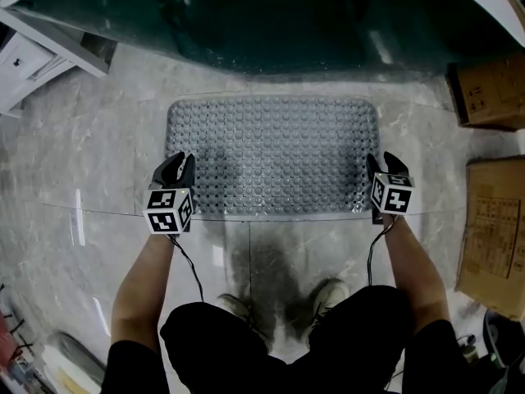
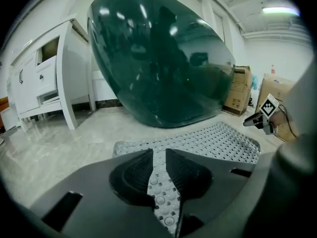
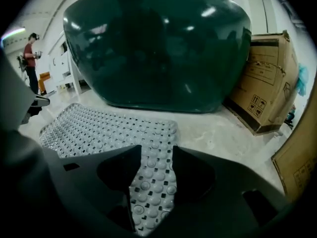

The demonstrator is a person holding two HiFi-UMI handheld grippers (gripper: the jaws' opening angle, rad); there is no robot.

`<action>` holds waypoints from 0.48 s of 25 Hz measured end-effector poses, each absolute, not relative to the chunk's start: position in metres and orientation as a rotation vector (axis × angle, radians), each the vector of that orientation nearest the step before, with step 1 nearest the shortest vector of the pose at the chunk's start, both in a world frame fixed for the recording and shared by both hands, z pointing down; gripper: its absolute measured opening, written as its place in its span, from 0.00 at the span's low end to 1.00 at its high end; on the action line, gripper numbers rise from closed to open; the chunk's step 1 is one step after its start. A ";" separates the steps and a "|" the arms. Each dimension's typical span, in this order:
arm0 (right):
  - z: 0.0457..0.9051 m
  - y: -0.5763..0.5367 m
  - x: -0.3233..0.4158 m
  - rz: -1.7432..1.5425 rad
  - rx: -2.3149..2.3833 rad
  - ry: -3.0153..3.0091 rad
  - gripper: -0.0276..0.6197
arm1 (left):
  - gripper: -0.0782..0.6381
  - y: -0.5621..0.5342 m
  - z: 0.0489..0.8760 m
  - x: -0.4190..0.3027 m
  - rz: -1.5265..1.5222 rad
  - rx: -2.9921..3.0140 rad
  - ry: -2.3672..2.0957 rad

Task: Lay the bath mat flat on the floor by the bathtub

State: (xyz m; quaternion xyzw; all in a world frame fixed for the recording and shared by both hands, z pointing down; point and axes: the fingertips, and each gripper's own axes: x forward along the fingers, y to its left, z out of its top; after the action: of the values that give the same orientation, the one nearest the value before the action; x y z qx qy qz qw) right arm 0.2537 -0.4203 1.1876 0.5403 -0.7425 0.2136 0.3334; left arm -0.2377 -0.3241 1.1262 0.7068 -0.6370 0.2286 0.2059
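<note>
The grey studded bath mat [image 1: 275, 150] lies spread flat on the marble floor, its long side along the dark green bathtub [image 1: 271, 23]. My left gripper [image 1: 178, 169] is at the mat's near left corner. In the left gripper view its jaws [image 2: 159, 162] stand close together, with a strip of mat [image 2: 218, 140] pinched between the pads. My right gripper [image 1: 384, 167] is at the near right corner. In the right gripper view its jaws [image 3: 153, 157] stand wide apart, and the mat's edge [image 3: 99, 125] lies loose between them, untouched by the pads.
Cardboard boxes [image 1: 488, 93] [image 1: 496, 236] stand on the floor to the right of the mat. A white cabinet [image 1: 33, 56] is at the far left. The person's shoes [image 1: 238, 306] are just behind the mat's near edge. Another person [image 3: 30, 58] stands far off.
</note>
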 end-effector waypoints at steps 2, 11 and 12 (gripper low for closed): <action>1.176 -0.422 0.237 0.544 1.384 -2.009 0.29 | 0.24 -0.325 1.120 -0.231 0.629 1.999 -1.758; 1.117 -0.419 0.147 0.477 1.160 -2.330 0.07 | 0.23 -0.331 1.088 -0.200 0.549 2.119 -1.695; 1.111 -0.419 0.139 0.472 1.142 -2.350 0.07 | 0.22 -0.333 1.085 -0.196 0.543 2.134 -1.688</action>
State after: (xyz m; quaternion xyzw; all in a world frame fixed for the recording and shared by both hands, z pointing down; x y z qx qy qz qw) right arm 0.1392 -0.4193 1.1114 0.4173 -0.8591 0.1725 0.2409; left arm -0.1959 -0.3325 1.0847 0.7561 -0.5983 0.1925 0.1825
